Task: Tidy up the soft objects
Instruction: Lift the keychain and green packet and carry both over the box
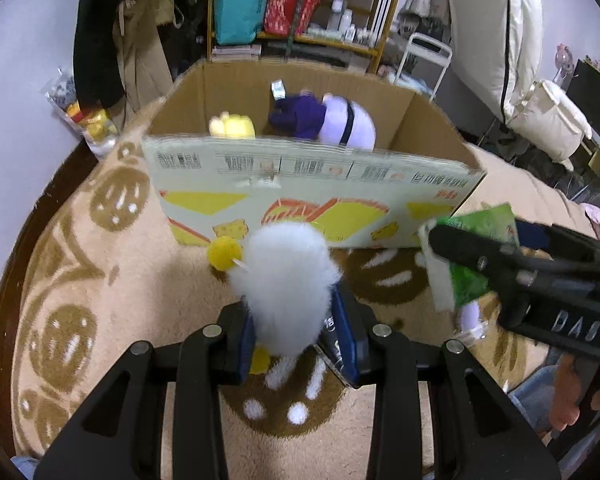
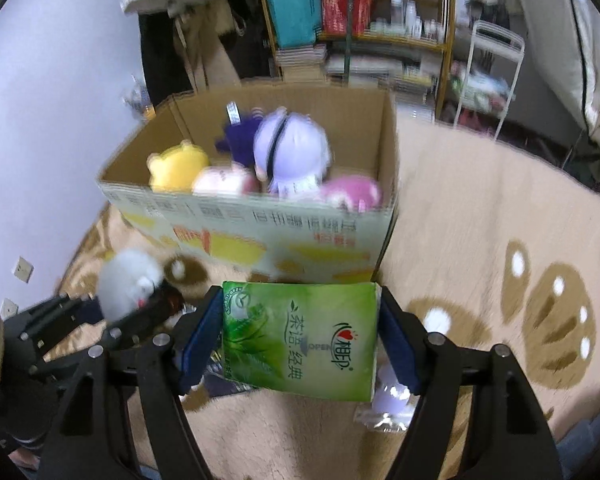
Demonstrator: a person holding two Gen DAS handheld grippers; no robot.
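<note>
Left claw (image 1: 290,332) clamps our fluffy white plush (image 1: 286,284), right claw (image 2: 300,334) squeezes the green tissue pack (image 2: 300,336), both short of the cardboard box (image 2: 260,236) already holding several plushies (image 2: 292,152), two drops left.

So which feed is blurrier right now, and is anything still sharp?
Right wrist view: cardboard box and its plush toys smeared by motion, though the green tissue pack stays crisp. Left wrist view: steadier, white fluffy toy clear. Both bend at the fisheye edges.

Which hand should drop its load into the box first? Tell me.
Either, marginally the right: its tissue pack is gripped facing the box; the left holds the white plush.
</note>
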